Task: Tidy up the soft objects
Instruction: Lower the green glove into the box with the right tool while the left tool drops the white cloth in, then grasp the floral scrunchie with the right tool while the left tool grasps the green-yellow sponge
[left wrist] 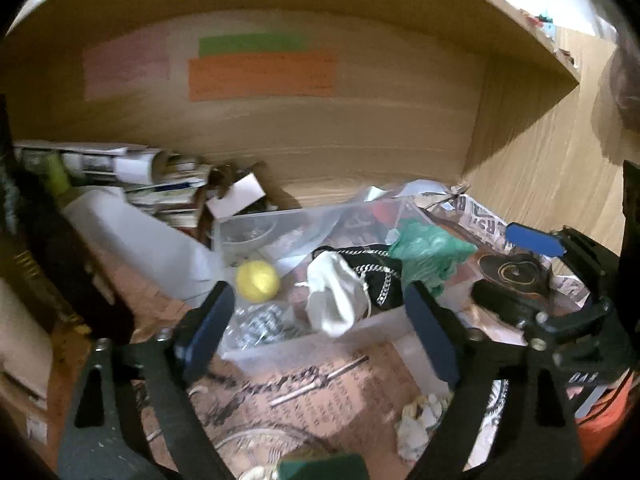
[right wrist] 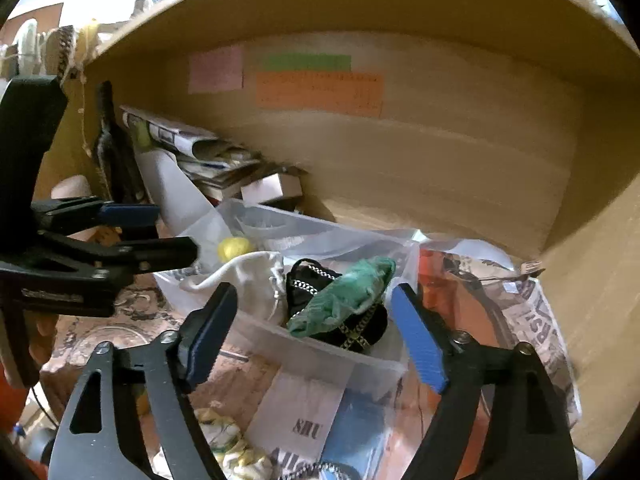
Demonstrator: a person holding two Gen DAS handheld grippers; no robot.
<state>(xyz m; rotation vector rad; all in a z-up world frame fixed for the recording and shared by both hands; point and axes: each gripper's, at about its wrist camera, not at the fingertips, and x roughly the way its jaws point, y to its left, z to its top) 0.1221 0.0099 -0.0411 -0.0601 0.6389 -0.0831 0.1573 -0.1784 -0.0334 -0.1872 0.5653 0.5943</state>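
clear plastic walls frame the bin (left wrist: 280,344) that sits ahead of both my grippers, under a wooden shelf (left wrist: 280,140) with pink, green and orange notes stuck to its back panel. my left gripper (left wrist: 320,332) has its jaws spread wide, nothing between them, hovering at the bin's near rim; my right gripper (right wrist: 316,336) is likewise spread apart and empty, poised over the same bin from the other side. inside the bin, from my left view, a yellow ball (left wrist: 257,275) lies at about 10 o'clock, a white cloth pouch (left wrist: 334,296) sits near the middle, a black pouch with a silver chain (left wrist: 380,276) is just beside it at 2 o'clock, and a crumpled green soft thing (left wrist: 428,252) rests against the black pouch toward 2 o'clock. in my right view the green soft thing (right wrist: 344,296) lies on top of the black pouch (right wrist: 352,328), with the white pouch (right wrist: 256,276) at 10 o'clock and the yellow ball (right wrist: 234,248) beyond it. a crumpled paper wad (left wrist: 420,420) lies on the printed paper (left wrist: 320,392) outside the bin at 5 o'clock. stacked magazines (left wrist: 160,184) lean at 10 o'clock against the shelf back.
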